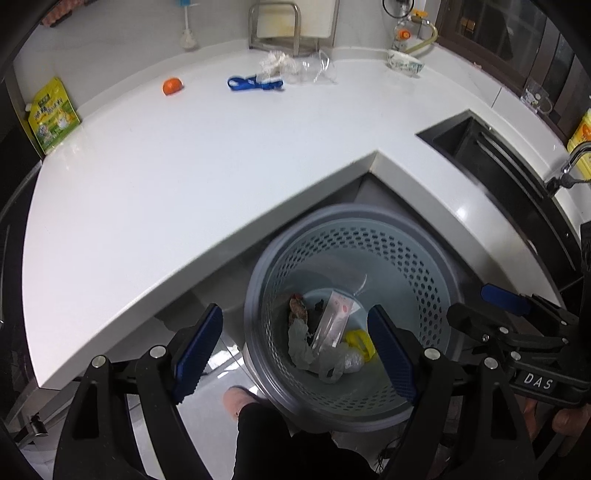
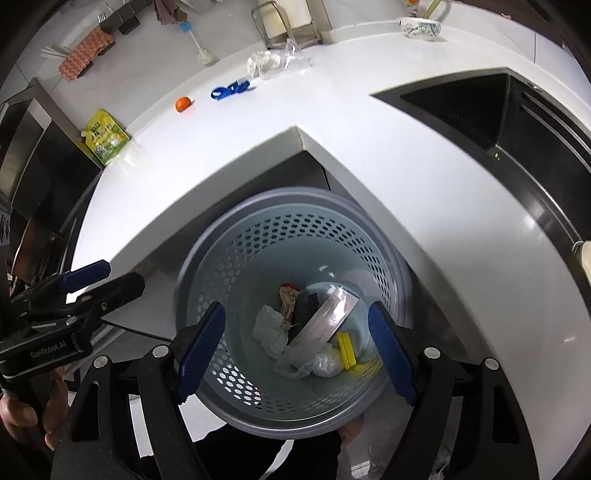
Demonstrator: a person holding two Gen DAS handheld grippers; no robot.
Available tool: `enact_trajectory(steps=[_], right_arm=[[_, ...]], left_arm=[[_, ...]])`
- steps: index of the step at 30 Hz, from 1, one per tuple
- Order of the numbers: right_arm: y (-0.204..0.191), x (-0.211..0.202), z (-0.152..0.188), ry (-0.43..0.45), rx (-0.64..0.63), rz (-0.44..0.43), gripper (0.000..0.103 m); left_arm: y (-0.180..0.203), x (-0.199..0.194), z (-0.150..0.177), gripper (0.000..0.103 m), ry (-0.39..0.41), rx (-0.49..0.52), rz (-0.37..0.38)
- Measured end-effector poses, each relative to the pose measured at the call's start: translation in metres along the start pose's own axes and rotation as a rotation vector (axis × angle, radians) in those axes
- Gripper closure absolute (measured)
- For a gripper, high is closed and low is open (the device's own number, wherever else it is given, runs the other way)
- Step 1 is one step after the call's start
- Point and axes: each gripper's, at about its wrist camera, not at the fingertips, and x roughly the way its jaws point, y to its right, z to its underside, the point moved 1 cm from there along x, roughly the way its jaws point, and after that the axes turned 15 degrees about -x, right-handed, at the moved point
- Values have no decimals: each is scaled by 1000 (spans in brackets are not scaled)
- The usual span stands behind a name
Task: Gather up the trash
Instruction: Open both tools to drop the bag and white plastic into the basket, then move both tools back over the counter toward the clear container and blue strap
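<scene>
A grey perforated trash bin (image 1: 417,258) stands on the floor below the inner corner of the white counter (image 1: 184,177); it also shows in the right wrist view (image 2: 236,251). Inside lie a crumpled tissue (image 2: 271,326), a clear wrapper (image 2: 325,317), a yellow piece (image 2: 347,350) and dark scraps. Both grippers hover over the bin, open and empty: my left gripper (image 1: 295,350) and my right gripper (image 2: 295,350). On the counter's far side lie an orange fruit (image 1: 172,86), a blue strap (image 1: 255,83) and clear plastic packaging (image 1: 314,70).
A black sink (image 2: 498,107) is set into the counter on the right. A green pouch (image 1: 53,114) leans at the left end. A patterned bowl (image 2: 421,27) and a metal rack (image 1: 275,26) stand at the back. A person's foot (image 1: 240,400) is beside the bin.
</scene>
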Motion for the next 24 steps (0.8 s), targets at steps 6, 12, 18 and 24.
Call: enact_trajectory(steps=[6, 12, 18, 24], right_arm=[[0, -20, -10, 44, -18, -4, 27], [3, -36, -21, 82, -30, -9, 27], [7, -52, -36, 129, -54, -3, 27], [9, -59, -54, 168, -57, -12, 26]], left_arm=[[7, -22, -13, 22, 66, -7, 4], [10, -44, -27, 19, 132, -23, 5], [11, -63, -42, 12, 201, -49, -2], [5, -75, -56, 11, 240, -69, -17]])
